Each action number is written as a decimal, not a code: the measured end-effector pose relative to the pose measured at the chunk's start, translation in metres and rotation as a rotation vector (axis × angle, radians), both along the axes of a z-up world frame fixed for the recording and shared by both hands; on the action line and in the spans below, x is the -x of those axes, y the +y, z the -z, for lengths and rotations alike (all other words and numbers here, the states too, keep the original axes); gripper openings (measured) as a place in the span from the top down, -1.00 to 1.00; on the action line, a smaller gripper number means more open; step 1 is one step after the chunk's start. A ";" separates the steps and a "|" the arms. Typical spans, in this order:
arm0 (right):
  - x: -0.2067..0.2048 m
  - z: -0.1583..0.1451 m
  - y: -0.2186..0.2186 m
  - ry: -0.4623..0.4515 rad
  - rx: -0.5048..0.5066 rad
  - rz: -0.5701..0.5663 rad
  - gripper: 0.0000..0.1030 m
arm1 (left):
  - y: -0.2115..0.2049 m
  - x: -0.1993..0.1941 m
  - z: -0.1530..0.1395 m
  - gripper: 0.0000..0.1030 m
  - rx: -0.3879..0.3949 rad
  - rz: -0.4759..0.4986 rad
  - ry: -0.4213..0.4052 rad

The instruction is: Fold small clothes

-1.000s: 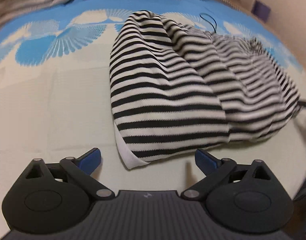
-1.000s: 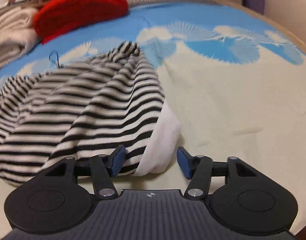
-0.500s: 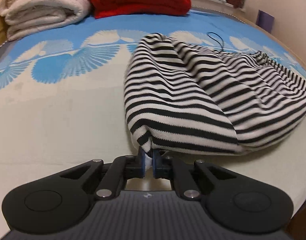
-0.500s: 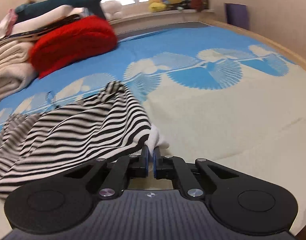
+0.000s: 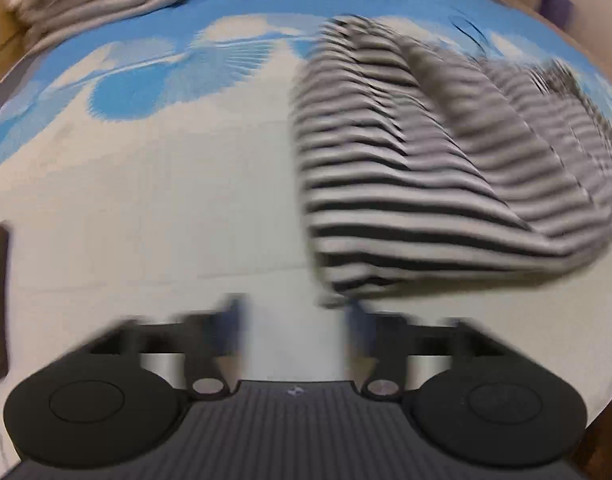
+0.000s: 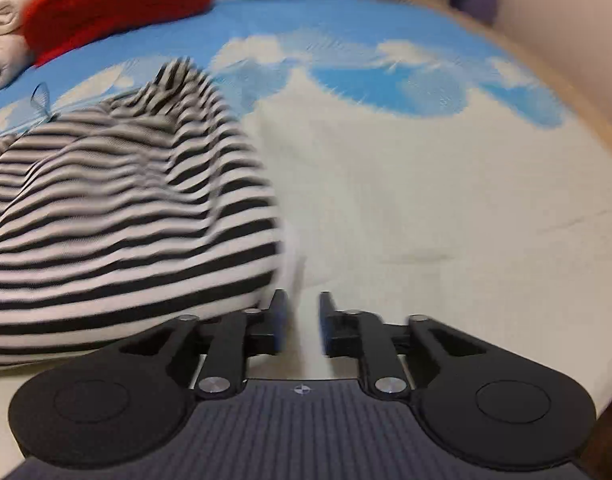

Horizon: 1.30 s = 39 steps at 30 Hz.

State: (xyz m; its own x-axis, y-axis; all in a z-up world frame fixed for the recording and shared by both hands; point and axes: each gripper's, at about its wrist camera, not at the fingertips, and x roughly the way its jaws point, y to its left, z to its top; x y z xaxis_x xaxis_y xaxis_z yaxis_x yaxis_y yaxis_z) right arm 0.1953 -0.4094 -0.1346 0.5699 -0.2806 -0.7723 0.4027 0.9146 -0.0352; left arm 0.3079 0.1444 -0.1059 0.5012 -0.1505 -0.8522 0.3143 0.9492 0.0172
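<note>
Left gripper [image 5: 293, 320]: just opened wide, empty | right gripper [image 6: 301, 320]: opening, narrow, empty | striped garment [image 5: 426, 184]: released on bedspread [image 5: 145, 220]

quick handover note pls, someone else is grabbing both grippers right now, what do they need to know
Left hand-held gripper: jaws have just been opening, now wide, nothing between them. The near corner of the striped garment lies just ahead of its right finger.
Right hand-held gripper: jaws have just been opening, now partly apart, empty. The garment's near edge lies just left of its left finger.
The garment lies bunched in a rounded heap on the blue-and-cream bed cover, released at both near corners.
Done: judging from the heap, perhaps one rough fold.
Left: flatten and finish folding. Both views are blurred, so check the edges first.
</note>
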 end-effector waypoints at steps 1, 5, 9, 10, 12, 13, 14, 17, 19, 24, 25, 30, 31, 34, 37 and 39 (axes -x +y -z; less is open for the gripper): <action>0.005 -0.011 -0.004 -0.054 0.019 0.034 0.31 | 0.011 -0.002 -0.010 -0.70 0.029 -0.046 -0.039; 0.006 -0.058 -0.012 -0.339 -0.046 0.068 0.12 | 0.027 -0.026 -0.049 -0.70 0.228 -0.187 -0.142; -0.055 -0.062 0.007 -0.382 -0.126 -0.080 0.20 | -0.014 -0.061 -0.057 -0.70 0.298 -0.138 -0.180; -0.076 -0.058 0.015 -0.367 -0.125 -0.120 0.25 | -0.029 -0.073 -0.054 -0.70 0.303 -0.109 -0.176; -0.117 -0.048 0.028 -0.320 -0.081 -0.169 0.73 | -0.056 -0.097 -0.047 -0.70 0.292 -0.055 -0.147; -0.135 -0.043 0.031 -0.304 -0.070 -0.180 0.80 | -0.067 -0.110 -0.044 -0.70 0.277 -0.035 -0.141; -0.152 -0.038 0.031 -0.295 -0.077 -0.184 0.80 | -0.079 -0.124 -0.041 -0.70 0.259 -0.023 -0.150; -0.195 -0.016 0.029 -0.246 -0.112 -0.175 0.80 | -0.096 -0.162 -0.029 -0.70 0.263 -0.039 -0.157; -0.215 0.004 0.022 -0.205 -0.103 -0.145 0.80 | -0.104 -0.190 -0.013 -0.70 0.259 -0.081 -0.122; -0.233 0.041 -0.010 -0.209 -0.248 -0.031 0.97 | -0.108 -0.234 0.033 -0.81 0.236 -0.150 -0.057; -0.233 0.042 -0.012 -0.221 -0.261 -0.032 0.97 | -0.108 -0.234 0.039 -0.90 0.236 -0.151 -0.077; -0.222 0.031 -0.017 -0.211 -0.307 -0.032 0.84 | -0.104 -0.222 0.033 -0.99 0.194 -0.176 -0.110; -0.220 0.023 -0.020 -0.200 -0.344 -0.002 0.75 | -0.101 -0.218 0.023 -0.99 0.182 -0.186 -0.102; -0.196 -0.016 -0.024 -0.224 -0.403 0.081 -0.03 | -0.097 -0.189 -0.015 -0.99 0.100 -0.211 -0.139; -0.153 -0.062 -0.003 -0.269 -0.316 0.121 -0.56 | -0.099 -0.139 -0.048 -0.99 -0.042 -0.266 -0.149; -0.115 -0.086 0.020 -0.300 -0.287 0.075 -0.72 | -0.098 -0.096 -0.060 -0.99 -0.071 -0.260 -0.158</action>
